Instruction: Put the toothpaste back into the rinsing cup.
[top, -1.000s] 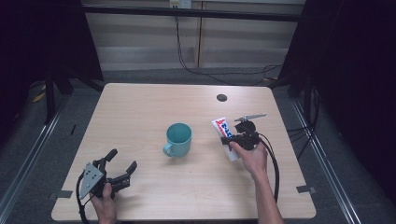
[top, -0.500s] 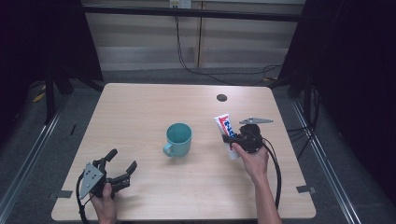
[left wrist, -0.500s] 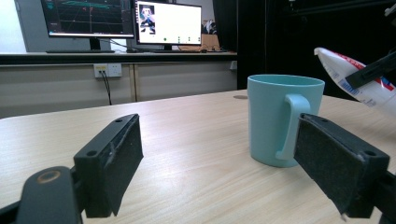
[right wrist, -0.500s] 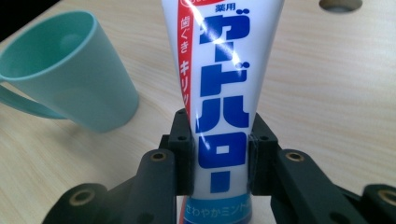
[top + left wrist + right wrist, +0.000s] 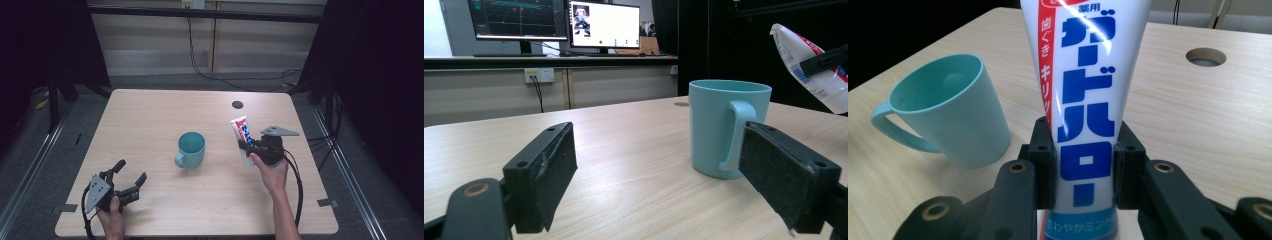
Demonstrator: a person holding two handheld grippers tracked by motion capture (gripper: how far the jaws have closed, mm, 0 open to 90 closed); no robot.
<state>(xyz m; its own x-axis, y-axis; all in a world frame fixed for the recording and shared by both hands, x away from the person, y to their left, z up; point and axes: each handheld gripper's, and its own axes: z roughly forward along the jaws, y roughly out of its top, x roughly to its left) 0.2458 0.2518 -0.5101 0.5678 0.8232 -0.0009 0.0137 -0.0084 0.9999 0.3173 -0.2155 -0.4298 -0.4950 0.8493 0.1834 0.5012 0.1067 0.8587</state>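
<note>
1. At the near left corner of the table [image 5: 150, 115], the left gripper [image 5: 131, 177] rests low over the wood in the person's left hand [image 5: 112, 220]. Its jaws stand wide apart with nothing between them. In the left gripper view the two black pads [image 5: 549, 175] frame bare tabletop, with the mug farther off toward the right-hand pad.
2. Near the middle of the table stands a teal mug [image 5: 191, 149], upright and open at the top, its handle turned toward the near left. It stands clear of both grippers.
3. Just right of the mug, the right gripper [image 5: 246, 148] grips a white toothpaste tube [image 5: 241, 131] with blue and red lettering. In the right gripper view the pads press on both sides of the tube's lower part, and the tube [image 5: 1083, 90] rises up between them, tilted a little. The tube is held off the table, close beside the mug but apart from it.
4. Farther back on the right, a small round hole [image 5: 237, 104] sits in the tabletop.
</note>
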